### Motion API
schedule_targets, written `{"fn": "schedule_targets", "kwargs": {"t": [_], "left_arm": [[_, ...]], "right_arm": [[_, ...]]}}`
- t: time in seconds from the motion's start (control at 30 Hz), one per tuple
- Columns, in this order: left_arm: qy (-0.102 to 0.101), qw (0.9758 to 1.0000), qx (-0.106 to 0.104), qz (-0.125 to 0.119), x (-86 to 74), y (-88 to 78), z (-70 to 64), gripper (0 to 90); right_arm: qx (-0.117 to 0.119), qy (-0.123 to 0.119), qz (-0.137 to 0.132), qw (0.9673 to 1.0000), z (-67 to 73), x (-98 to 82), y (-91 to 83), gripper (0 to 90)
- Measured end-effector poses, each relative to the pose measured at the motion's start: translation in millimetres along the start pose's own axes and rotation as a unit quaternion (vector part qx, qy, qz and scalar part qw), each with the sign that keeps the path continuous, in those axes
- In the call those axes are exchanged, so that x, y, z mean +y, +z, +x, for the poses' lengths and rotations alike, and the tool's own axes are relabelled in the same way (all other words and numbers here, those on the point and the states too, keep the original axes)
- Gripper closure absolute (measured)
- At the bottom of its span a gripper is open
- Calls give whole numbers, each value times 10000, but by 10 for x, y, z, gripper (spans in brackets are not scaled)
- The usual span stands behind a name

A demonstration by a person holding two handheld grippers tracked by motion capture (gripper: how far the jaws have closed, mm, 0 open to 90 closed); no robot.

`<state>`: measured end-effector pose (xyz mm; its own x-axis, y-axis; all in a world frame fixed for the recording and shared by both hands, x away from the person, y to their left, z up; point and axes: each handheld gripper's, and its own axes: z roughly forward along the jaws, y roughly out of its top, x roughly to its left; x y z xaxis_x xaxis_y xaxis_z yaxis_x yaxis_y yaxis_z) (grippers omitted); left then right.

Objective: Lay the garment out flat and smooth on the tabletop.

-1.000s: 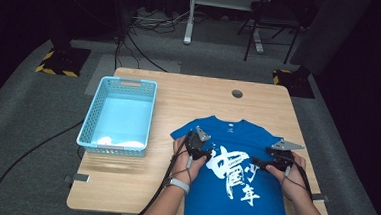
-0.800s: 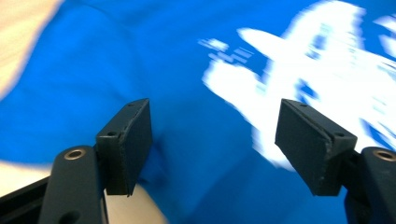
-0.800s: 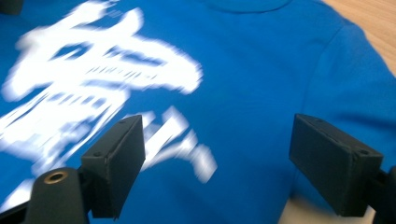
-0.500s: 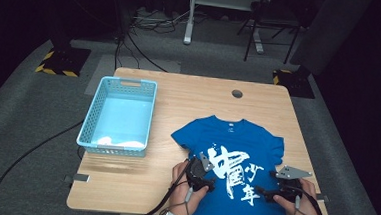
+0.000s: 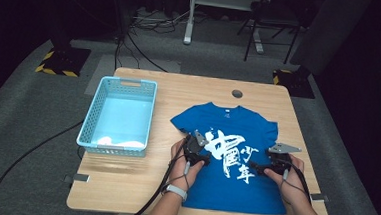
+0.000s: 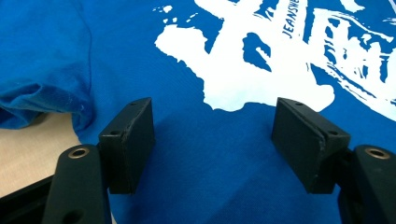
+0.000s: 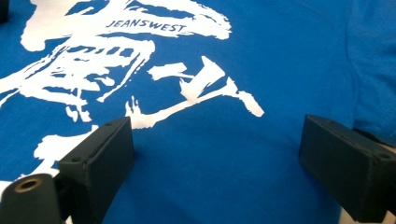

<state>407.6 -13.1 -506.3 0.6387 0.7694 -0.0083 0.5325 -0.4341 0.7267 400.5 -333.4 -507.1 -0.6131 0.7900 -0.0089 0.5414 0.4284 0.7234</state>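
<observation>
**Asker:** Blue cotton T-shirt with white brush-lettering print [image 5: 235, 155] — where does it lie?

**Describer:** Flat and face up on the pale wooden table [image 5: 139, 177], on the person's right half. Its collar points to the far edge and its hem reaches the near edge. The right sleeve lies just short of the table's right edge. In the left gripper view, the left sleeve is rumpled, with bare wood beside it.

**Asker:** And the grippers?

**Describer:** The left gripper [image 5: 194, 149] sits over the shirt's left side, beside the print. Its black jaws stand spread apart and have just been narrowing a little; flat cloth shows between them, not pinched. The right gripper [image 5: 275, 162] sits over the shirt's right side, near its right hem line. Its jaws are spread wide and have just been opening, with smooth cloth between them and nothing gripped.

**Asker:** What room is left?

**Describer:** Bare wood runs along the far edge, around a small round grommet hole [image 5: 237, 94], and across the near left corner.

**Asker:** Any containers?

**Describer:** A light blue perforated plastic basket [image 5: 89, 126] stands on the left half, well apart from the shirt. Something white [image 5: 121, 142] lies along its near inside wall; I cannot tell what.
</observation>
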Motion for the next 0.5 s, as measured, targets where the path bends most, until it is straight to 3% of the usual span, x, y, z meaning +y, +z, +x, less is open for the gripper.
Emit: {"fn": "schedule_targets", "kwargs": {"t": [0.33,0.5], "left_arm": [[-115,9998,145,35,200,205,213,257],[-192,9996,215,8,195,152,161,269]], "right_arm": [[-175,189,3,9997,-173,206,216,105],[-88,165,159,9997,-139,218,165,114]]}}
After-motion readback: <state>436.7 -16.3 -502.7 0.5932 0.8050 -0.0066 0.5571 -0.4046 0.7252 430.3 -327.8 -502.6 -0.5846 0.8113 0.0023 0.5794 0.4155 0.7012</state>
